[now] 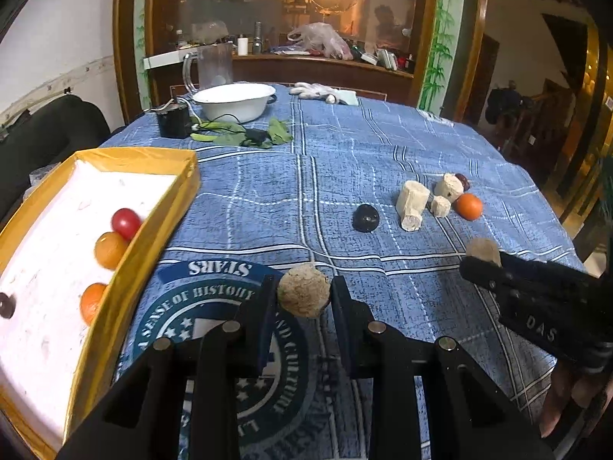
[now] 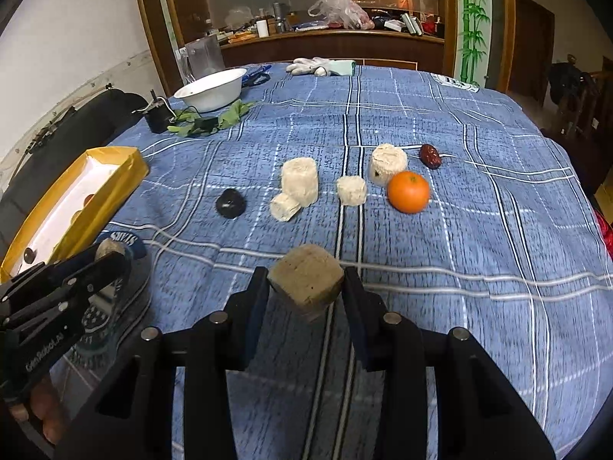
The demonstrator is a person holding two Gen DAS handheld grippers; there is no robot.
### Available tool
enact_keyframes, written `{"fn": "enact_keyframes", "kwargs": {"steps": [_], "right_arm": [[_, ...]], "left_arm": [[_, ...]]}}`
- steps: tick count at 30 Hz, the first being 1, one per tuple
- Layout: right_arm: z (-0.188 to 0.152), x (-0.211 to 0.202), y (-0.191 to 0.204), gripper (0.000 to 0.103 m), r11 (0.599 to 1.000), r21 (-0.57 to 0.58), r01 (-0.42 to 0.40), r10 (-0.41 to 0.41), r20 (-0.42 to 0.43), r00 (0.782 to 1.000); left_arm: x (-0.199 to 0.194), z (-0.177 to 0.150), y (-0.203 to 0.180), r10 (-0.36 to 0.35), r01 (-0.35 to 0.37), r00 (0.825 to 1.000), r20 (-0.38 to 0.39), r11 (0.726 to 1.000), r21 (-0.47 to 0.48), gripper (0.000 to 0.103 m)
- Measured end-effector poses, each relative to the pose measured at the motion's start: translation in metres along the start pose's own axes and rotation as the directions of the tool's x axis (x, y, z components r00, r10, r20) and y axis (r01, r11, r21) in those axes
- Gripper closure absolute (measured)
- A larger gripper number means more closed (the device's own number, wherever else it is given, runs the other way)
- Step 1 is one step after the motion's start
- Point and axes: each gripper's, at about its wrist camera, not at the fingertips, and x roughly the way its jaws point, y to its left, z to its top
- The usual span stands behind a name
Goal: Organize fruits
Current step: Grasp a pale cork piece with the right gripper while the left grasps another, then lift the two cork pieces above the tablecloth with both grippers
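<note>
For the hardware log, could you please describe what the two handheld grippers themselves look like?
Both the left gripper and the right gripper are matte black, each with two flat, straight fingers on angular black linkage arms joined by round silver pins. Seen from the opposite camera, the right one's body bears pale "DAS" lettering and the left one's reads roughly "GenRobot.AI". No cables or sleeves are visible.

Four pale chunks (image 2: 299, 181), two brown lumps (image 2: 305, 282).

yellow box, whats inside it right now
In the yellow box, the left wrist view shows a red cherry tomato, two orange fruits and a dark fruit. Its near wall hides part of the floor.
</note>
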Motion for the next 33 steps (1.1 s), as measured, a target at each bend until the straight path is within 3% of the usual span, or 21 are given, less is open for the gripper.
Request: {"fn": "enact_keyframes", "kwargs": {"steps": [11,33], "right_arm": [[-0.019,-0.025,0.020,0.062,0.999,-0.022,0.038,-0.035,0.112,0.993],[-0.023,-0.026,0.025,0.062,0.999,-0.033,0.026,-0.021,0.131,0.991]], "left_arm": [[-0.016,-0.007,0.007,0.064,-0.062,0.996,0.065,0.997,-0.039,0.076],[-0.015,-0.009,0.009,0.102,-0.100,0.993,0.053,0.994,-0.052,0.076]]}}
